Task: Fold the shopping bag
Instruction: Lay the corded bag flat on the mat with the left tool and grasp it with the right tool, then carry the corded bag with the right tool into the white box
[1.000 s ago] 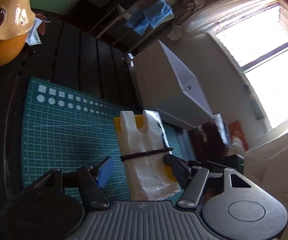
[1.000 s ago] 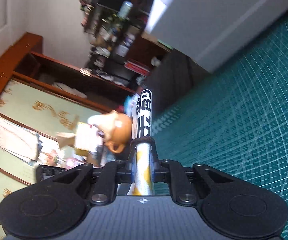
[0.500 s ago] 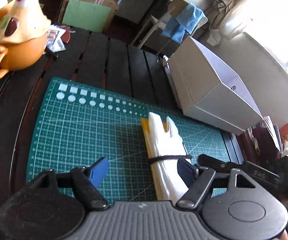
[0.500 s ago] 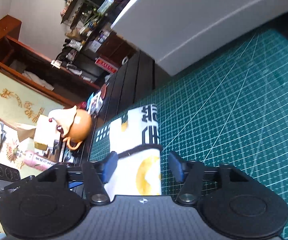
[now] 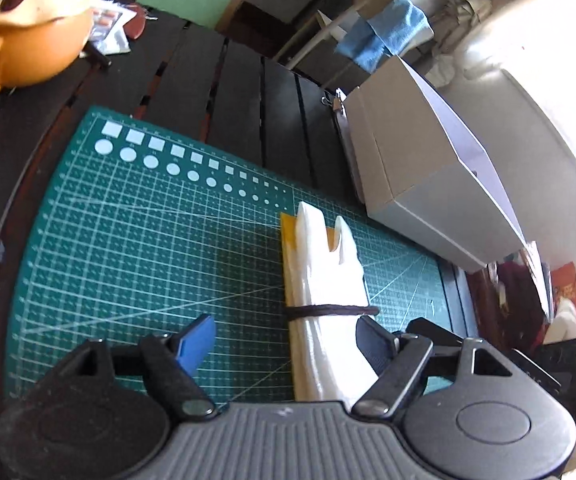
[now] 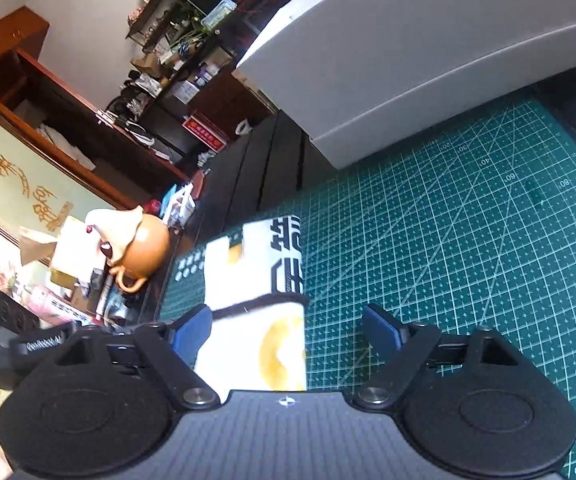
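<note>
A: Where does the folded white and yellow plastic shopping bag (image 5: 319,280) lie?

B: In the left wrist view it lies flat on the green gridded cutting mat (image 5: 136,248), lower centre-right of the frame, as a narrow bundle. A thin dark elastic band (image 5: 331,311) wraps around its middle. Its two white handle tips point toward the top of the frame.

A: And the left gripper (image 5: 284,336)?

B: Its blue-padded fingers stand wide apart and grip nothing. The bag's near end runs between them, close to the right-hand finger (image 5: 371,340); I cannot tell if they touch.

A: What of the right gripper (image 6: 288,328)?

B: Spread open too, and empty. In its view the bag (image 6: 260,280) sits lower centre-left with black printed characters and a yellow round mark showing. The left-hand finger (image 6: 190,332) is just beside the bag's edge; the other finger is well apart from it, over bare mat (image 6: 447,240).

A: What else is around?

B: A pale grey cardboard box (image 5: 419,176) stands at the mat's far right edge in the left view, filling the upper right of the right view (image 6: 427,60). An orange ceramic teapot with a cream lid (image 5: 28,20) sits upper left on the dark slatted wooden table (image 5: 228,92).
</note>
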Tool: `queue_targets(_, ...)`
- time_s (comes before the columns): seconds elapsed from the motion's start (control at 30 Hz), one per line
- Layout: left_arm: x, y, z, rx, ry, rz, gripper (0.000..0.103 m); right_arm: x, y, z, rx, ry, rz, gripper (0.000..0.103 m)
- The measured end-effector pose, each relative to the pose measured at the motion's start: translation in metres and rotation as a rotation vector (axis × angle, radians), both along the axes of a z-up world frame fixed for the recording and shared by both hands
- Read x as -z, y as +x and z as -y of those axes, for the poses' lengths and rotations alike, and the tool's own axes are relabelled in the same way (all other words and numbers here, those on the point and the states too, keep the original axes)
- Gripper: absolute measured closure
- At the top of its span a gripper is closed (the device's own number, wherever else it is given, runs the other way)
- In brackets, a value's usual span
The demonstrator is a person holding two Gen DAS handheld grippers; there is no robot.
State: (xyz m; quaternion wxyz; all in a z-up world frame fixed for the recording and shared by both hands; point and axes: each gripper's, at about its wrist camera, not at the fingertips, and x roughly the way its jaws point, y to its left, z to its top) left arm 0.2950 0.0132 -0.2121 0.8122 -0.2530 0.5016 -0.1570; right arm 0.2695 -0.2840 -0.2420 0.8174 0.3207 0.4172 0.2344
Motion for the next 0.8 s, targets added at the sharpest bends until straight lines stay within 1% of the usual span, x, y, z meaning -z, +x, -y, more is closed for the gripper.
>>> queue_targets(0.07, 0.003, 0.001, 0.008, 0.015, 0.012, -0.005, 0.027, 0.001, 0.002, -0.002, -0.016, 0.000, -0.007, 0.032)
queue_targets(0.17, 0.002, -0.001, 0.017, 0.028, 0.042, 0.022, 0.026, 0.003, 0.002, -0.008, -0.040, -0.037, 0.000, 0.038)
queue_targets(0.23, 0.002, -0.003, 0.022, 0.039, 0.062, 0.036, 0.028, 0.004, 0.001, -0.008, -0.050, -0.024, -0.011, 0.038)
queue_targets(0.27, 0.002, -0.003, 0.023, 0.043, 0.060, 0.038, 0.041, 0.005, 0.000, -0.009, -0.052, -0.014, -0.017, 0.039)
queue_targets(0.3, 0.005, -0.003, 0.026, 0.066, 0.050, 0.028, 0.051, 0.005, 0.000, -0.011, -0.060, -0.011, -0.017, 0.040)
queue_targets(0.33, 0.007, -0.002, 0.029, 0.090, 0.039, 0.017, 0.070, 0.005, 0.000, -0.013, -0.067, -0.014, -0.017, 0.047)
queue_targets(0.37, 0.009, -0.002, 0.030, 0.098, 0.033, 0.009, 0.067, 0.005, -0.001, -0.014, -0.074, -0.019, -0.018, 0.059)
queue_targets(0.4, 0.008, -0.004, 0.029, 0.092, 0.041, 0.024, 0.067, 0.007, 0.000, -0.016, -0.079, -0.022, -0.028, 0.061)
queue_targets(0.47, 0.008, -0.006, 0.029, 0.095, 0.044, 0.026, 0.067, 0.008, 0.000, -0.015, -0.067, -0.022, -0.037, 0.073)
queue_targets(0.5, 0.008, -0.006, 0.027, 0.089, 0.037, 0.024, 0.067, 0.009, 0.000, -0.013, -0.062, -0.015, -0.049, 0.075)
queue_targets(0.53, 0.008, -0.006, 0.025, 0.083, 0.028, 0.019, 0.067, 0.011, 0.001, -0.011, -0.057, -0.007, -0.060, 0.077)
queue_targets(0.67, 0.006, -0.007, 0.020, 0.068, 0.011, 0.024, 0.068, 0.017, 0.001, -0.010, -0.059, 0.063, -0.116, 0.077)
queue_targets(0.7, 0.006, -0.007, 0.017, 0.063, 0.001, 0.019, 0.068, 0.020, 0.001, -0.008, -0.057, 0.098, -0.139, 0.077)
queue_targets(0.73, 0.008, -0.005, 0.013, 0.054, -0.031, 0.002, 0.070, 0.023, 0.002, -0.007, -0.053, 0.119, -0.153, 0.077)
queue_targets(0.77, 0.010, -0.004, 0.010, 0.052, -0.053, -0.011, 0.073, 0.027, 0.003, -0.005, -0.044, 0.165, -0.182, 0.076)
queue_targets(0.8, 0.012, -0.003, 0.006, 0.044, -0.088, -0.032, 0.074, 0.036, 0.005, 0.000, -0.032, 0.235, -0.233, 0.076)
